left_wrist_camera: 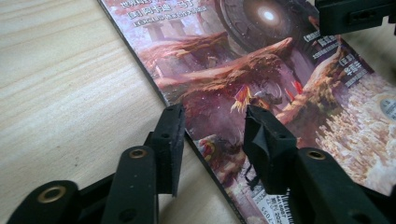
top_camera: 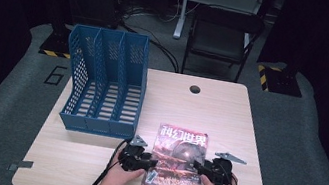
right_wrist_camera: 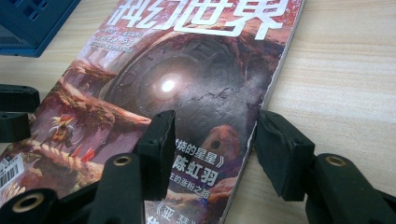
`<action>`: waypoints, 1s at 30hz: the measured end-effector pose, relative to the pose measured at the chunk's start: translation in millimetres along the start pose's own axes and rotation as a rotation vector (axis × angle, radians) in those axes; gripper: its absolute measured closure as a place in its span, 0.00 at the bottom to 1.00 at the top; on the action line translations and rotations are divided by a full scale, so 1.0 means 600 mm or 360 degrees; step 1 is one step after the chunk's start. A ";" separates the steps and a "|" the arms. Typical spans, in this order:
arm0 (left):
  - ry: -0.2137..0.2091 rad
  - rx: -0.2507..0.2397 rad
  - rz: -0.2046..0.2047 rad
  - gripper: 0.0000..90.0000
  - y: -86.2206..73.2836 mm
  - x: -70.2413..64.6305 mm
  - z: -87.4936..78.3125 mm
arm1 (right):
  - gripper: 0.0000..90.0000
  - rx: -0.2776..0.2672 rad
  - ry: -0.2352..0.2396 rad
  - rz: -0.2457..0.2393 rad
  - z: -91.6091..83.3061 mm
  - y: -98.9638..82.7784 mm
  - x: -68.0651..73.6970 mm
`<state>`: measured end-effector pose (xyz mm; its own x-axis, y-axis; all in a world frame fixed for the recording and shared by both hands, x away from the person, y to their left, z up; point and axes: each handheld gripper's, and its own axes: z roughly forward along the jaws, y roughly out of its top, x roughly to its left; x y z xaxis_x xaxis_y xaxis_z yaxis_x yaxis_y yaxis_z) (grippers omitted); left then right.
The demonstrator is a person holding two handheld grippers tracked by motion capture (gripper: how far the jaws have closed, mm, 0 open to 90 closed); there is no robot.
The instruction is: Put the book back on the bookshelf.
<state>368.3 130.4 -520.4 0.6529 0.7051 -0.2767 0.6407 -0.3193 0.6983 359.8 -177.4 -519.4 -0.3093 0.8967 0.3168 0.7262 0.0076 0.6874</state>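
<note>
Magazine (top_camera: 177, 161) outside rack (top_camera: 103, 82) (compartments bare)

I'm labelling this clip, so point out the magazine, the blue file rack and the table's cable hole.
magazine (top_camera: 183, 152), high view, cover's middle.
blue file rack (top_camera: 96, 125), high view, low front wall.
cable hole (top_camera: 195, 89), high view, its centre.

Premises read as a recording lab or studio. A pale wood-grain tabletop (top_camera: 230, 113) with a round cable hole (top_camera: 195, 89) stands on grey carpet. Black curtains enclose the sides. Loose cables (top_camera: 160, 46), a black folding chair (top_camera: 222, 39) and yellow-and-black hazard-striped stand bases (top_camera: 274, 78) occupy the floor behind.
</note>
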 end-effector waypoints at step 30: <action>0.0012 0.0050 0.0150 0.68 -0.011 -0.022 -0.007 | 0.49 0.0014 0.0032 0.0155 -0.009 0.004 -0.004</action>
<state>353.7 125.7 -518.8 0.7079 0.6758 -0.2055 0.5888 -0.4039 0.7001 358.9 -181.7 -515.1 -0.2494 0.8842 0.3950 0.7589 -0.0749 0.6468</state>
